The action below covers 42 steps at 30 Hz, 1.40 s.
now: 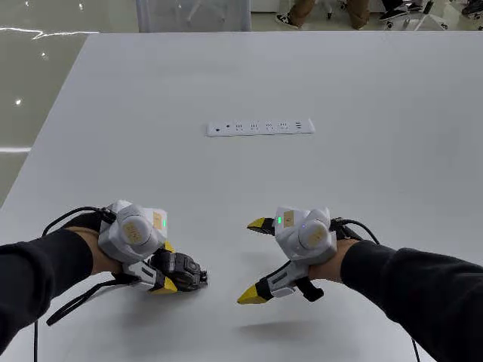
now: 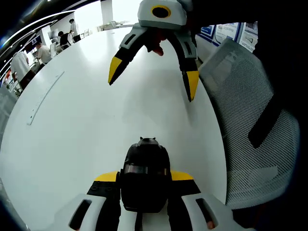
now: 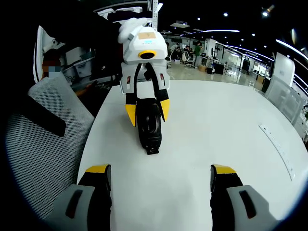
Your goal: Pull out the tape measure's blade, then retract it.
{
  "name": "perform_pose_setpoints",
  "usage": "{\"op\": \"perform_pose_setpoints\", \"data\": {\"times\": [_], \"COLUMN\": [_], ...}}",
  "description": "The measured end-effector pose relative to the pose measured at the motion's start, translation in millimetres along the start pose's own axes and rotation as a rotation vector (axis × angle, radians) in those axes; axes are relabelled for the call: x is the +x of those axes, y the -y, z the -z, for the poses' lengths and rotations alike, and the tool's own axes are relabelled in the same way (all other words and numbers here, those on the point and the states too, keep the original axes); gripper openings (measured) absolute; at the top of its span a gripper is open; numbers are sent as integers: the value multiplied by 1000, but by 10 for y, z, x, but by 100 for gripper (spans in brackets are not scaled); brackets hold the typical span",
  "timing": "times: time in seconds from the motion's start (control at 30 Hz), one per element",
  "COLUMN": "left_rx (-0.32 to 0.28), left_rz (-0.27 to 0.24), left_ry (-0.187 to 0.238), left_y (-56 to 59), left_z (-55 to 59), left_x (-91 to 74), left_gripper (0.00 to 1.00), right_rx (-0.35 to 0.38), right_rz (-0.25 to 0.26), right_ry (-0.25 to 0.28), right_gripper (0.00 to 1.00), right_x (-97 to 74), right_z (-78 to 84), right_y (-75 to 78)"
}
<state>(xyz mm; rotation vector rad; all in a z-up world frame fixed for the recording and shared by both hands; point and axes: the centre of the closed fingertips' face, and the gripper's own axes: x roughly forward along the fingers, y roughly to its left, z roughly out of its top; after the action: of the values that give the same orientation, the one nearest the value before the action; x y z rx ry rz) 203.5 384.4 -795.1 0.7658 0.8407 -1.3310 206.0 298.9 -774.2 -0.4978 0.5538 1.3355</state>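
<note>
Two-fingered left gripper [image 1: 167, 266] clenched on black tape measure [image 1: 183, 270], right gripper [image 1: 253, 260] fingers spread, power strip [image 1: 260, 127] print unreadable

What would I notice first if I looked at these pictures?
You'd spot the two yellow-tipped grippers at the near end of the big white table. The left gripper is shut on a black tape measure, and the right gripper beside it is wide open, holding nothing. Farther back, a white power strip lies flat mid-table.

Black tape measure [image 1: 183, 270], blade retracted, clamped between the left gripper's [image 2: 144, 176] fingers [image 2: 108, 176].
</note>
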Motion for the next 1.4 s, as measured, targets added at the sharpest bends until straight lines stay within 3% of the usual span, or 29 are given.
{"op": "perform_pose_setpoints", "data": {"times": [0.13,0.27,0.4,0.57,0.7,0.8,0.83,0.9,1.2,1.4], "left_rx": [12,15,3,-2,2,-6,-7,-7,4,0], "left_rz": [2,2,-2,6,7,15,14,10,0,1], "left_ry": [-14,-23,-30,-19,-27,-26,-23,-22,-38,-49], "left_y": [-6,-1,-3,-11,-6,-8,-10,-3,-14,-13], "left_z": [13,17,23,27,24,26,26,25,30,39], "left_x": [0,0,-1,-3,2,2,3,3,7,8], "left_gripper": [33,33,33,33,33,33,33,33,33,33], "right_rx": [1,-45,-49,-27,-41,-53,-37,-33,-67,-72], "right_rz": [-25,-53,-67,-63,-97,-87,-61,-76,-101,-117], "right_ry": [-8,-69,-85,-84,-98,-105,-99,-99,-131,-125], "right_gripper": [75,66,57,45,38,29,25,20,15,11], "right_x": [151,348,472,559,626,655,675,678,773,758], "right_z": [-40,34,51,14,5,15,7,7,3,7], "right_y": [-36,-118,-139,-122,-195,-188,-155,-174,-156,-172]}}
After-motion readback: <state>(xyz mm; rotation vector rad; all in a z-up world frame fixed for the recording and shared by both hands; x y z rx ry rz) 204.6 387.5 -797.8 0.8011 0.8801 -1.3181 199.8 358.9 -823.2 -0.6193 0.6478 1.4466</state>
